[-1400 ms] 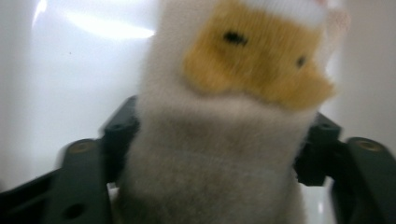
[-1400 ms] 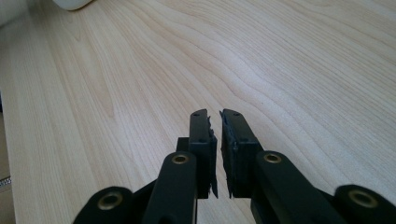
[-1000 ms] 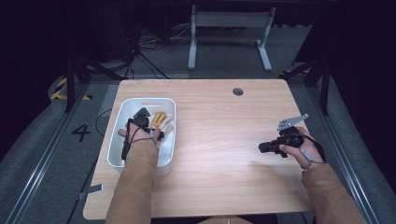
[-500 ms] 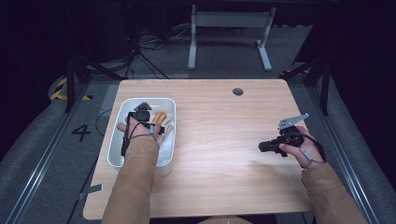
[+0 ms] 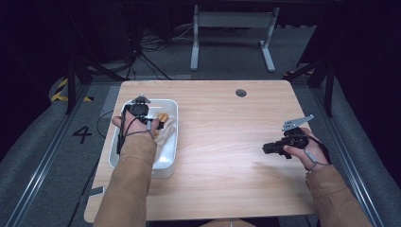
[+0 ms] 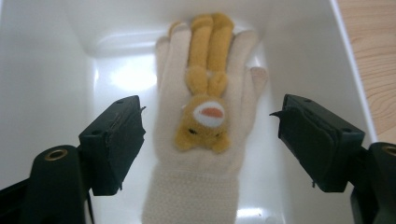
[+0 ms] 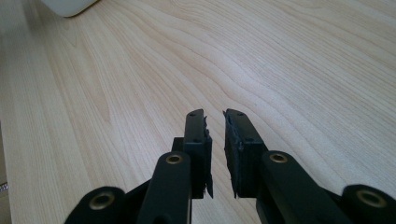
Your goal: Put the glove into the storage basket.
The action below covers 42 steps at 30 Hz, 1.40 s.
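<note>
My left sleeve hides the near part of the white tub (image 5: 169,160). Inside it lies a cream glove (image 6: 196,186) with a small orange plush toy (image 6: 205,116) resting on top. My left claw (image 6: 210,135) hangs open above them, gripping nothing. My right claw (image 7: 215,140), well off to the right over the table (image 5: 227,142), stands slightly parted, its jaws having just eased wider, empty.

Tan sleeves cover both forearms. Each hand carries a black gripper, left gripper (image 5: 138,111) and right gripper (image 5: 269,148), with brass-coloured rivets, trailing black cables; a grey three-cornered plate tops the right one.
</note>
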Available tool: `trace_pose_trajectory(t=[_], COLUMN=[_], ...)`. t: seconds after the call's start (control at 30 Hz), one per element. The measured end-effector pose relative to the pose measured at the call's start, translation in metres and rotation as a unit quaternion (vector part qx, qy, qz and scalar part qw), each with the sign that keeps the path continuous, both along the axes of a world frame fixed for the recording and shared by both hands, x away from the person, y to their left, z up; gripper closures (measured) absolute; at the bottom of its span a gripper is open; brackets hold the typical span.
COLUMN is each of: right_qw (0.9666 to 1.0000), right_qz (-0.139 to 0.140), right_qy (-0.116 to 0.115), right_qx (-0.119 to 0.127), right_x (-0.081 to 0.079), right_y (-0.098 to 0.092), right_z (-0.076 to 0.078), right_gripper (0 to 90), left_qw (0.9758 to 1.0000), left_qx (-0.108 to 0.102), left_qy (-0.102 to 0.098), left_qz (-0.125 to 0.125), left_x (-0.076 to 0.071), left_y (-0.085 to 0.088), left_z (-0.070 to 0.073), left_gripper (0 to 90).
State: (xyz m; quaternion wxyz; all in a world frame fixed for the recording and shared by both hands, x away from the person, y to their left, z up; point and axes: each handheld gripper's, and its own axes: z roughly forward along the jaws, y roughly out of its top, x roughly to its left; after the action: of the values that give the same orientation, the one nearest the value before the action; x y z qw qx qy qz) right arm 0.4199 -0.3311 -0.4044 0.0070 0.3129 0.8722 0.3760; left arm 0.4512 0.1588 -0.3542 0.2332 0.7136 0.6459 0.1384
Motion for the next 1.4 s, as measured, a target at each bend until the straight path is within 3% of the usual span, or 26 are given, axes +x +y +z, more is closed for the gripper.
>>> trace_pose_trajectory(t=[0.2, 0.4, 0.6, 0.63, 0.67, 0.73, 0.83, 0.9, 1.07, 1.27, 1.4], right_qw=[1.0, 0.9998, 0.9999, 0.9999, 0.9999, 0.9999, 0.9999, 0.9998, 0.9997, 0.9998, 0.9998], right_qz=[0.002, 0.01, 0.004, -0.001, -0.001, -0.005, -0.009, -0.013, -0.019, -0.02, -0.015], right_qy=[-0.002, -0.006, -0.006, -0.004, -0.004, -0.005, -0.005, -0.004, -0.004, -0.002, -0.003], right_qx=[-0.003, -0.013, -0.014, -0.014, -0.014, -0.013, -0.012, -0.012, -0.011, -0.008, -0.01], right_x=[0.0, -0.002, -0.005, -0.006, -0.006, -0.009, -0.011, -0.013, -0.016, -0.015, -0.014], right_y=[-0.001, -0.001, -0.006, -0.009, -0.009, -0.014, -0.016, -0.019, -0.024, -0.027, -0.024], right_z=[0.0, -0.001, -0.002, -0.002, -0.002, -0.002, -0.002, -0.003, -0.002, -0.002, -0.003], right_gripper=[80.5, 83.5, 83.5, 83.5, 83.5, 83.4, 83.3, 83.2, 83.1, 85.0, 85.1], left_qw=[0.9997, 0.9983, 0.9947, 0.9922, 0.9922, 0.9896, 0.9824, 0.9785, 0.9662, 0.9422, 0.9348], left_qx=[0.005, -0.005, -0.007, -0.011, -0.011, -0.013, -0.02, -0.023, -0.039, -0.065, -0.063], left_qy=[0.0, -0.012, -0.024, -0.037, -0.037, -0.051, -0.07, -0.077, -0.09, -0.104, -0.106], left_qz=[-0.026, -0.056, -0.099, -0.119, -0.119, -0.133, -0.172, -0.19, -0.238, -0.312, -0.333], left_x=[-0.006, -0.009, -0.007, -0.005, -0.005, -0.004, -0.004, -0.005, -0.013, -0.034, -0.046], left_y=[-0.004, -0.012, -0.032, -0.041, -0.041, -0.05, -0.065, -0.072, -0.096, -0.117, -0.125], left_z=[0.009, 0.016, 0.018, 0.019, 0.019, 0.02, 0.022, 0.022, 0.021, 0.007, -0.001], left_gripper=[22.5, 22.5, 24.5, 24.5, 24.5, 24.7, 26.6, 27.3, 26.4, 27.5, 27.4])
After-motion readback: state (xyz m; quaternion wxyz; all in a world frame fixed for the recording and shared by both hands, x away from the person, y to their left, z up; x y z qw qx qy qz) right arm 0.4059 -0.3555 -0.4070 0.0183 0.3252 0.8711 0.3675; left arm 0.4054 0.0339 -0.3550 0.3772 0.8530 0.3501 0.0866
